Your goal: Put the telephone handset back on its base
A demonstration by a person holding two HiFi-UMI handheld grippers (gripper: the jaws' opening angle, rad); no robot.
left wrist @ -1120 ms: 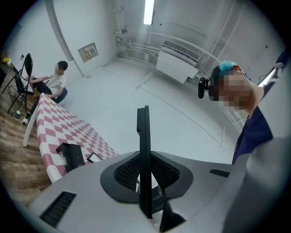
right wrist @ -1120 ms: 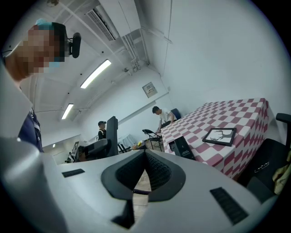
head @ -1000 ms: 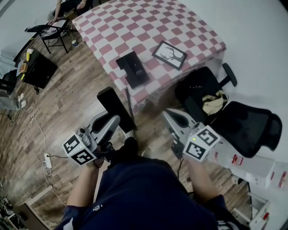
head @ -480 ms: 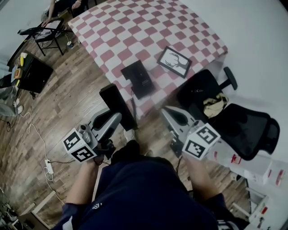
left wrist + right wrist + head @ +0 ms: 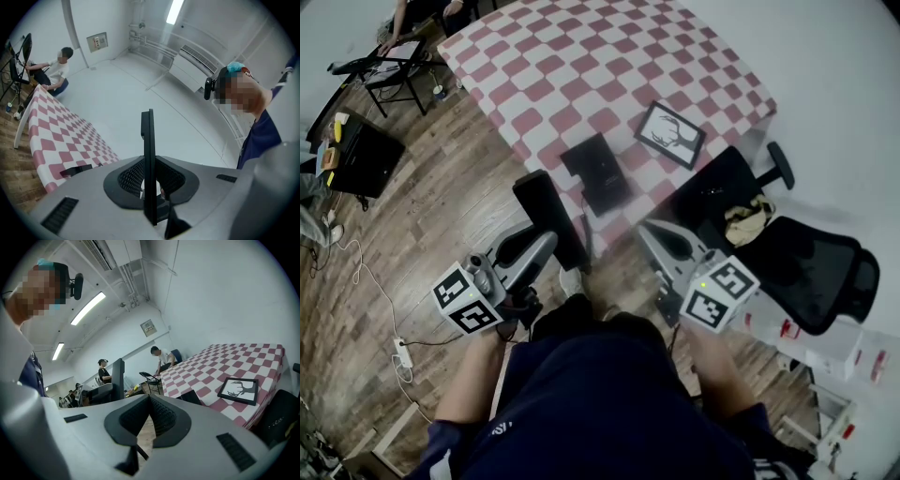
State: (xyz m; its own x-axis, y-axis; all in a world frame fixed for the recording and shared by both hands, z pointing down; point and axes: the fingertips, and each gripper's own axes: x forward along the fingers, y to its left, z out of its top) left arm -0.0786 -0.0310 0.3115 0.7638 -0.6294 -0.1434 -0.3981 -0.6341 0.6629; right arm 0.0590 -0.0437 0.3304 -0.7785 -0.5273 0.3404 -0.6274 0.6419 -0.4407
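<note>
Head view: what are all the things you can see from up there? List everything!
table: one, red-and-white checked cloth, top middle
phone base: one, black, on the table's near edge
picture: one, black frame, deer drawing, on the table right of the phone base
office chair: one or two, black, right of the table
cloth: one, yellowish, on the office chair
boxes: a couple, white, lower right floor
power strip: one, white, left floor
handset: one, black, in the left gripper, above the floor
left gripper: one, grey, shut on the handset
right gripper: one, grey, empty, jaws together
</note>
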